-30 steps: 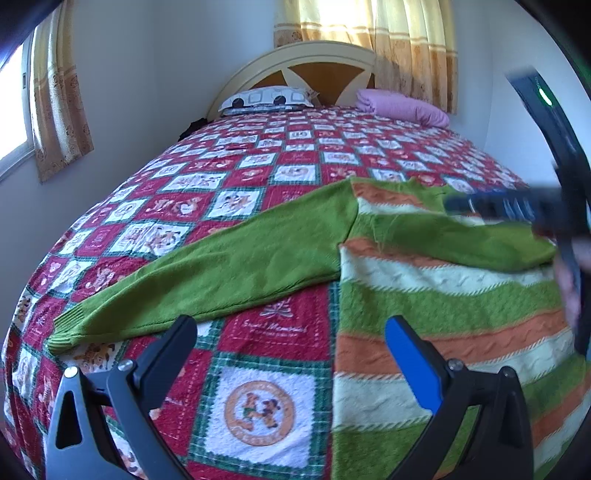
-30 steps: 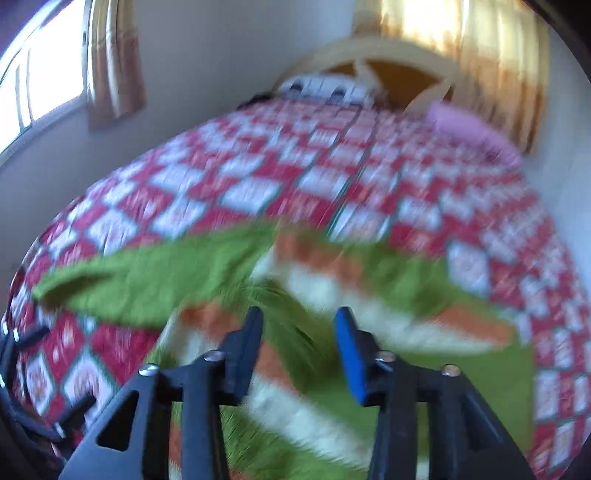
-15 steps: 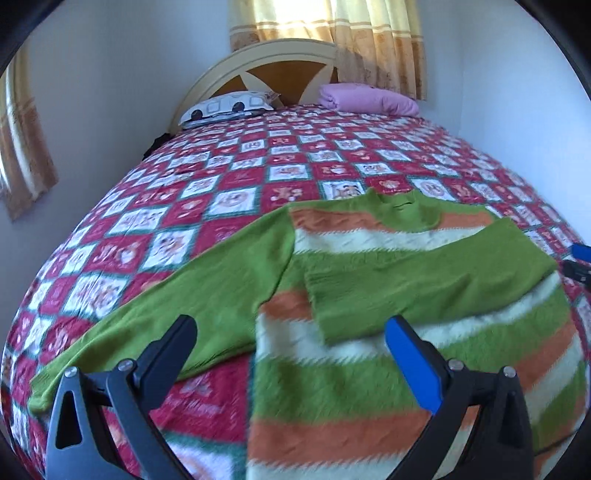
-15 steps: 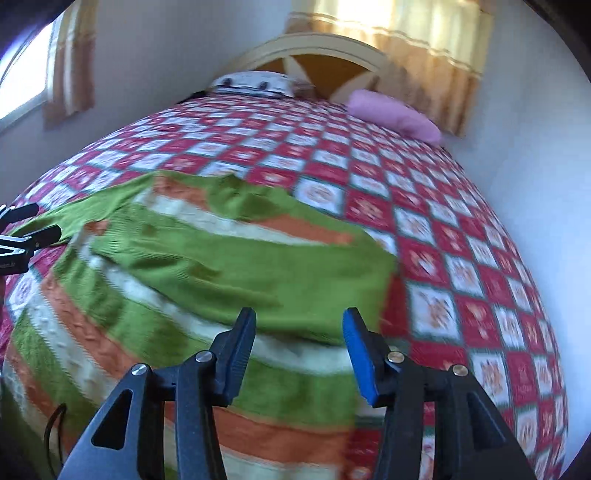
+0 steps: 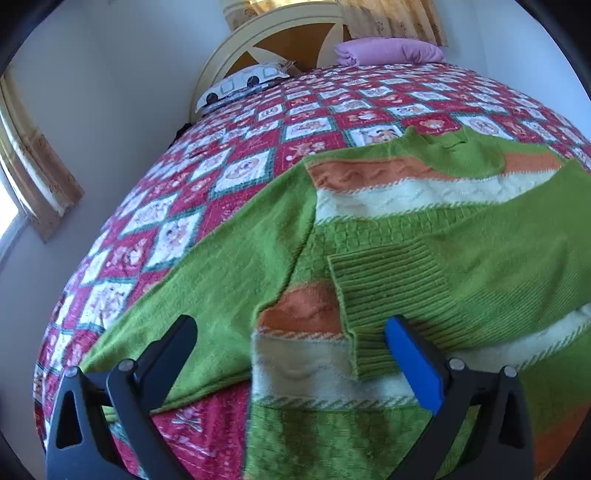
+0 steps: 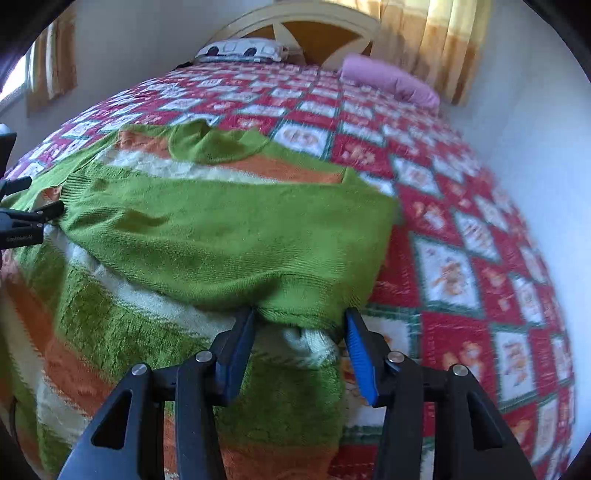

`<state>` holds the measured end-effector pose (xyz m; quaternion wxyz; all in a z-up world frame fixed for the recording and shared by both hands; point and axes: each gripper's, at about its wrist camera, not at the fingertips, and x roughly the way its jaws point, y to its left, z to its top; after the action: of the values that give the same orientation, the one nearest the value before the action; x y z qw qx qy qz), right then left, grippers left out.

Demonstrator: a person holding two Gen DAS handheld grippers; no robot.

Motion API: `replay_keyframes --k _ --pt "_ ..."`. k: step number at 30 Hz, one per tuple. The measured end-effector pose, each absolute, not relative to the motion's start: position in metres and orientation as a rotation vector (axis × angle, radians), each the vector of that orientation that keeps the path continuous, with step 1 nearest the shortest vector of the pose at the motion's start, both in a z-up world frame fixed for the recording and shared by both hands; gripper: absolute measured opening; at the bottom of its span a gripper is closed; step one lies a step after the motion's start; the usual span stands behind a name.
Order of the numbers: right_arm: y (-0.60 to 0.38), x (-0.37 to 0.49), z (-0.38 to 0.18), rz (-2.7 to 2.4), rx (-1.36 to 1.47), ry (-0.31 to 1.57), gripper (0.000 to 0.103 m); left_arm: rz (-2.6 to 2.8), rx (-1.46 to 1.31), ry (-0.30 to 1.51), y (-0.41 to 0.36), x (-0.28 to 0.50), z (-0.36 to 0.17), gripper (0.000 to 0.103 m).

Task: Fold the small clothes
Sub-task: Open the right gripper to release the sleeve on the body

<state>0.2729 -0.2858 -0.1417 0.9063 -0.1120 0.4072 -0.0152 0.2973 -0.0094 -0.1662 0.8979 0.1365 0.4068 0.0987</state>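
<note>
A green, orange and cream striped knit sweater (image 5: 388,192) lies flat on the bed. Its right sleeve (image 6: 229,229) is folded across the chest, with the ribbed cuff (image 5: 373,295) near the left armpit. Its left sleeve (image 5: 229,273) lies stretched out to the side. My left gripper (image 5: 291,350) is open, low over the sweater, with the armpit and the cuff between its fingers. My right gripper (image 6: 299,343) is open at the sweater's right edge, and the fold of the sleeve bunches between its fingers. The left gripper (image 6: 22,221) shows at the left edge of the right wrist view.
The bed has a red and white patchwork quilt (image 5: 236,170). A patterned pillow (image 5: 243,83) and a pink pillow (image 5: 388,51) lie at the headboard (image 5: 295,33). Walls stand close on the left (image 5: 110,92) and right (image 6: 535,122). Curtains (image 6: 436,40) hang behind.
The right sleeve has been laid across the chest and let go. Both grippers have come down closer to the sweater: the left near the armpit and cuff, the right at the sweater's right edge.
</note>
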Motion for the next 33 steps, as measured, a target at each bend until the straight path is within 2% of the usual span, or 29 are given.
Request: replay_keyframes --k 3,6,11,13,16,20,25,28,33 --pt "-0.283 0.269 -0.114 -0.030 -0.194 0.763 0.050 0.190 0.233 0.852 -0.003 0.296 -0.166 0.103" --pt "-0.261 0.281 -0.107 0.028 -0.212 0.764 0.050 0.198 0.169 0.842 0.006 0.289 -0.158 0.103" --pt "-0.222 0.319 -0.159 0.198 -0.161 0.968 0.050 0.204 0.078 0.756 0.048 0.249 -0.128 0.103" --pt "-0.202 0.309 -0.162 0.173 -0.262 0.925 0.049 0.228 0.067 0.732 0.073 0.231 -0.120 0.103" --pt "-0.192 0.300 -0.144 0.194 -0.256 0.910 0.049 0.300 0.056 0.713 0.120 0.208 -0.115 0.103" --pt "-0.152 0.299 -0.123 0.255 -0.319 0.816 0.049 0.459 0.065 0.706 0.191 0.178 -0.121 0.103" --pt "-0.102 0.328 -0.148 0.384 -0.249 0.890 0.049 0.519 -0.074 0.812 0.252 0.160 -0.144 0.103" --pt "-0.070 0.335 -0.184 0.428 -0.266 0.965 0.051 0.528 -0.142 0.840 0.269 0.151 -0.157 0.103" --pt "-0.058 0.327 -0.185 0.409 -0.266 0.909 0.051 0.550 -0.170 0.821 0.283 0.136 -0.162 0.103"
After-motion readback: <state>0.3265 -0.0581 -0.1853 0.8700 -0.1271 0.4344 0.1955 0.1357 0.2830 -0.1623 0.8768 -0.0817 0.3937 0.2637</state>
